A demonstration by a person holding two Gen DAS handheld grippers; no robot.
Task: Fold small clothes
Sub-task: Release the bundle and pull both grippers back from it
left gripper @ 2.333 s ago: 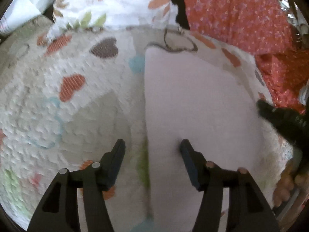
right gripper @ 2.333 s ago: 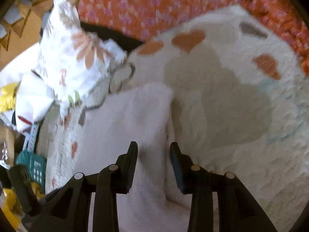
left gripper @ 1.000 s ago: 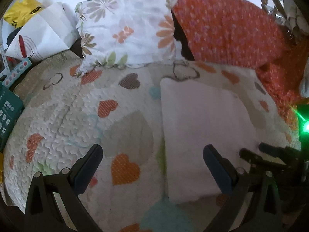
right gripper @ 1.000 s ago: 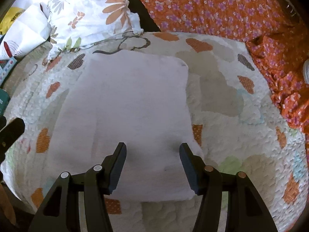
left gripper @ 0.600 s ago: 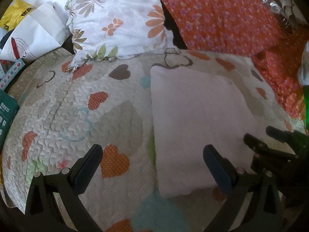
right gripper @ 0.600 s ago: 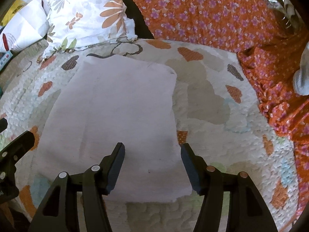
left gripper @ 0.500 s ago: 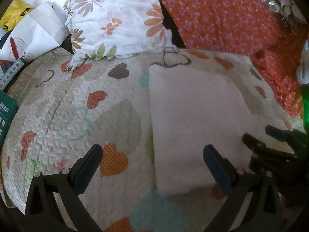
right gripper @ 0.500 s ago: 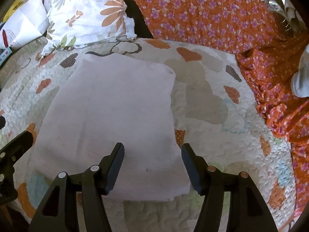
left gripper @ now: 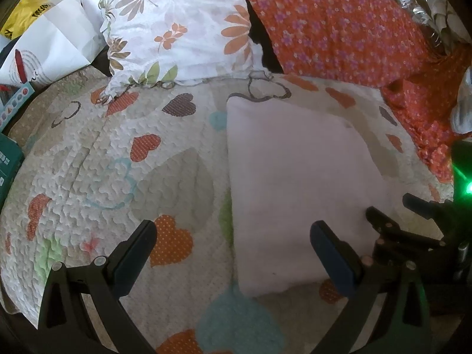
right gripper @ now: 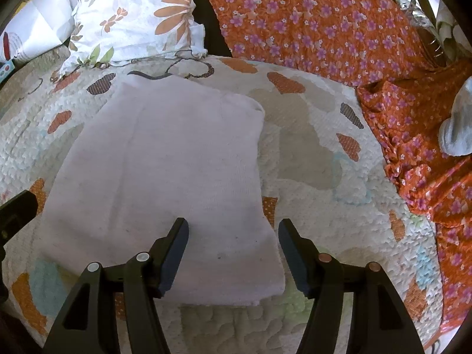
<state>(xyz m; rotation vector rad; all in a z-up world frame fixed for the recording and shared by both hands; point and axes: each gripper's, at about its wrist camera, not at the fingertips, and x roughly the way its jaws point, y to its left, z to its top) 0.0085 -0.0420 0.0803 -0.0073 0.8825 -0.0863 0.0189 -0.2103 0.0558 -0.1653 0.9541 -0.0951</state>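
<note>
We've got the right gripper [right gripper: 233,239] half open and empty, jaws just widened, over the near right corner of the pale cloth [right gripper: 177,159], whose long axis runs away from us.

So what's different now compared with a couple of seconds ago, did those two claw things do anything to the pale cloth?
Both grippers have let go and drawn back from the pale cloth. The left gripper now stands wide open. The right gripper has just been opening, with only the cloth's near edge below it, unpinched. The cloth lies flat and folded on the heart-print quilt; the pillows behind are unmoved.
</note>
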